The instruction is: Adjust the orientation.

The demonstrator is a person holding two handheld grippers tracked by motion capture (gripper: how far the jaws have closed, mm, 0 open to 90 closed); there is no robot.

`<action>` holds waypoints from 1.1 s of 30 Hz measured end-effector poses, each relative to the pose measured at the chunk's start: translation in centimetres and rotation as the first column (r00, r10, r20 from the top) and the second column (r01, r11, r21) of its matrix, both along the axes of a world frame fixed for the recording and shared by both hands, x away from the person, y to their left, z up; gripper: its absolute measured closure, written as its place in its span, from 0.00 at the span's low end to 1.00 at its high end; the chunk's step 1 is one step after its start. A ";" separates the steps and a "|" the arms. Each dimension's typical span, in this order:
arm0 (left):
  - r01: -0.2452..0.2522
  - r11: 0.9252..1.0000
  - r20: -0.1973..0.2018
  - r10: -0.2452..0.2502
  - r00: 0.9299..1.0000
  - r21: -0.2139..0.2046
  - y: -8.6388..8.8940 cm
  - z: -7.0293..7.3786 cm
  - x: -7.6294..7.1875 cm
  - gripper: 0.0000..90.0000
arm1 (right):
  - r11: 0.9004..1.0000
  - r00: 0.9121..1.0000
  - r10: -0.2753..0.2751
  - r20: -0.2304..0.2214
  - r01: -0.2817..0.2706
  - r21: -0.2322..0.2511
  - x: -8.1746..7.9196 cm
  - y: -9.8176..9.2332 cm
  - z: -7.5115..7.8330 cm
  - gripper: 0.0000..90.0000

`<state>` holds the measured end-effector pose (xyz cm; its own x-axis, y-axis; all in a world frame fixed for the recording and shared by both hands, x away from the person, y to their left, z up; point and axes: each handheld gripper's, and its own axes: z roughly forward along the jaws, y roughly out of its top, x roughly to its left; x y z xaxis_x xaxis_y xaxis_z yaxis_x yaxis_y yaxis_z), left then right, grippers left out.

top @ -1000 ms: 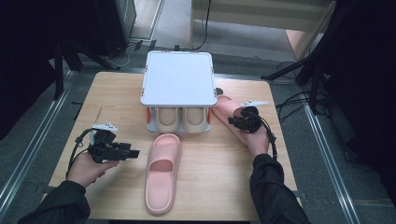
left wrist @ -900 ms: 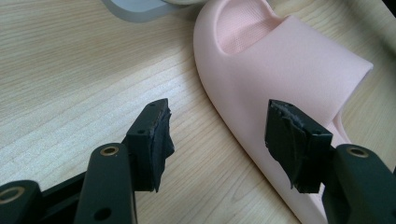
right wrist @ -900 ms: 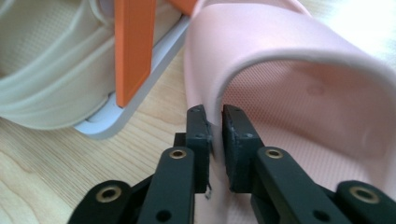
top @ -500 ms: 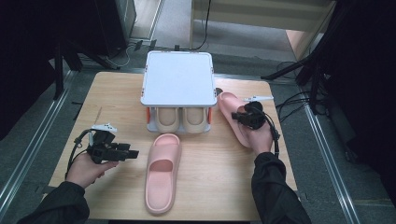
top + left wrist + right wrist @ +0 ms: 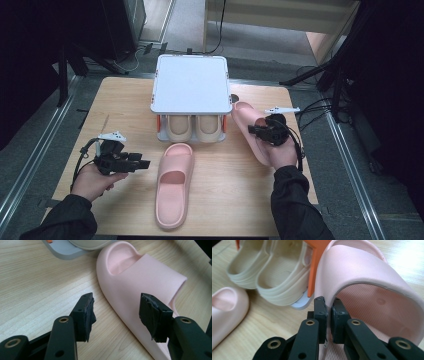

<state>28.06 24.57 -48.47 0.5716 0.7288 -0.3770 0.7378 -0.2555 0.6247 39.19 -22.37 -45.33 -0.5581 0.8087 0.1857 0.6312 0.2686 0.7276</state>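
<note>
My right tool (image 5: 328, 315) pinches side edge of soft pink rubber slipper (image 5: 372, 282), tipping it up to carry. Left tool (image 5: 116, 315) wide, jaws just closing a bit around other pink slipper (image 5: 140, 285) flat on counter (image 5: 37, 290), not touching.

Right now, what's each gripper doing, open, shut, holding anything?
Left gripper: open, jaws just closing a bit, nothing between them, by the middle slipper.
Right gripper: shut on the right slipper strap edge.

Black sleeves; black claws (image 5: 145, 163) (image 5: 251, 131), brass-ringed screw holes, black cables, grey plates.
</note>
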 end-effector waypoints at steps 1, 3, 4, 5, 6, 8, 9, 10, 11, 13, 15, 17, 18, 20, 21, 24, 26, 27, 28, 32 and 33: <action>0.001 1.000 0.000 -0.001 1.000 -0.002 -0.1 0.0 0.0 0.50 | 1.000 1.000 0.001 0.004 -0.001 0.003 -0.2 0.0 0.1 0.96; 0.009 1.000 0.003 -0.009 1.000 -0.007 -0.3 0.1 0.0 0.51 | 1.000 1.000 0.000 0.003 0.000 0.009 -0.9 -0.2 0.4 0.96; 0.014 1.000 0.003 -0.014 1.000 -0.006 -0.4 0.1 0.1 0.51 | 1.000 1.000 0.002 0.002 -0.002 0.013 -1.2 -0.3 0.5 0.96; 0.020 1.000 0.001 -0.020 1.000 -0.007 -0.5 0.1 0.1 0.50 | 1.000 1.000 0.004 0.003 -0.004 0.017 -1.5 -0.3 0.5 0.96; 0.024 1.000 0.000 -0.024 1.000 -0.005 -0.7 0.1 0.2 0.50 | 1.000 1.000 0.002 -0.001 -0.002 0.021 -2.0 -0.5 0.7 0.96; 0.034 0.999 0.002 -0.034 0.999 -0.007 -0.9 0.1 0.3 0.50 | 1.000 1.000 0.004 0.001 -0.004 0.026 -2.8 -0.6 0.8 0.95; 0.041 0.999 0.006 -0.041 0.999 0.003 -1.0 0.1 0.5 0.50 | 1.000 1.000 0.004 0.000 -0.004 0.029 -3.0 -0.6 0.8 0.96; 0.043 0.999 0.007 -0.043 0.999 0.002 -1.1 0.0 0.6 0.51 | 1.000 1.000 0.002 0.000 -0.002 0.028 -3.5 -0.6 0.8 0.96; 0.043 0.999 0.007 -0.043 0.999 0.002 -1.2 0.0 0.7 0.51 | 1.000 1.000 0.003 0.000 -0.003 0.029 -3.7 -0.7 0.8 0.96; 0.051 0.999 0.007 -0.051 0.999 0.001 -1.3 0.1 0.8 0.51 | 1.000 1.000 0.004 -0.002 -0.004 0.030 -4.3 -0.6 0.8 0.95; 0.057 0.998 0.008 -0.057 0.998 -0.003 -1.5 0.1 1.0 0.51 | 1.000 1.000 0.007 -0.003 -0.007 0.025 -4.9 -0.5 0.8 0.96; 0.069 0.998 0.006 -0.069 0.998 -0.003 -1.8 0.2 1.0 0.51 | 1.000 1.000 0.012 -0.009 -0.012 0.027 -5.5 -0.4 0.8 0.95; 0.077 0.997 0.009 -0.077 0.997 -0.001 -2.0 0.2 1.0 0.51 | 0.999 1.000 0.014 -0.006 -0.014 0.029 -5.9 -0.4 0.8 0.95; 0.101 0.995 0.024 -0.101 0.995 0.002 -2.3 0.3 1.0 0.52 | 0.999 1.000 0.021 -0.006 -0.020 0.032 -6.8 -0.1 0.8 0.96; 0.110 0.994 0.028 -0.110 0.994 0.003 -2.4 0.3 1.1 0.53 | 0.999 1.000 0.025 -0.006 -0.025 0.032 -7.2 0.1 0.7 0.95; 0.120 0.993 0.032 -0.120 0.992 0.002 -2.6 0.3 1.3 0.55 | 0.999 0.999 0.047 -0.017 -0.047 0.026 -8.2 0.7 0.5 0.95; 0.128 0.992 0.036 -0.128 0.991 0.002 -2.8 0.3 1.6 0.56 | 0.998 0.998 0.060 -0.022 -0.060 0.022 -8.9 1.3 0.3 0.95; 0.125 0.992 0.039 -0.125 0.991 -0.001 -3.0 0.3 1.6 0.56 | 0.998 0.998 0.067 -0.022 -0.066 0.017 -9.2 1.6 0.3 0.95; 0.132 0.991 0.038 -0.132 0.991 0.000 -3.0 0.3 1.7 0.57 | 0.997 0.997 0.072 -0.024 -0.072 0.017 -9.6 1.9 0.2 0.95; 0.145 0.989 0.046 -0.145 0.988 0.006 -3.4 0.4 1.9 0.58 | 0.996 0.995 0.091 -0.039 -0.090 0.014 -10.6 2.8 -0.1 0.95; 0.146 0.989 0.048 -0.146 0.988 0.007 -3.5 0.4 2.0 0.58 | 0.995 0.994 0.100 -0.041 -0.100 0.010 -10.9 3.1 -0.3 0.95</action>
<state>30.08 21.05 -48.07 0.6894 0.6374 -0.3440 0.6616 -0.3609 0.6572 28.30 -19.27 -45.64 -0.6277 0.7477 0.2166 0.6309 0.3257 0.7041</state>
